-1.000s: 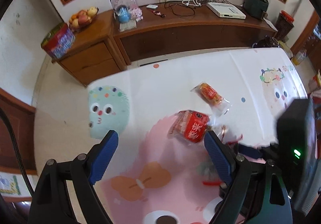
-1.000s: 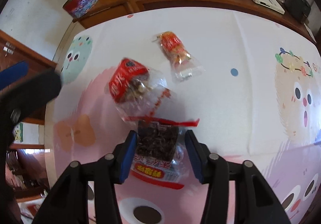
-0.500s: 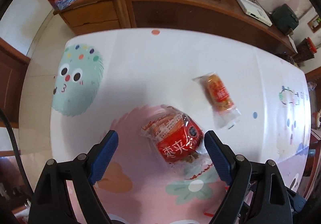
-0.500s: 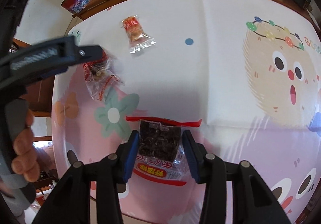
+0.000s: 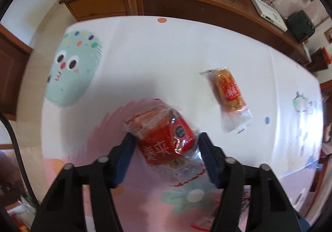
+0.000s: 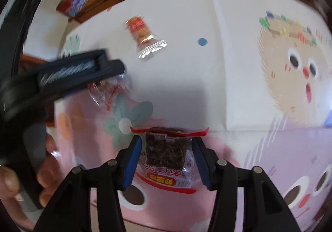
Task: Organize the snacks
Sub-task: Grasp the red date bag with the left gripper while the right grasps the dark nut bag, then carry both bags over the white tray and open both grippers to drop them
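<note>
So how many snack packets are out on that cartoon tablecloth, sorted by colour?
Red packet, between the left gripper pads: 1
Orange packet, lying free: 1
Dark-filled clear packet, between the right gripper pads: 1
Total: 3

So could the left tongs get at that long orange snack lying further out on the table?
Probably not right away. The left tongs have just been closing around the red snack pack, so they are occupied. The orange snack itself lies alone on the tablecloth, with nothing over or beside it.
</note>
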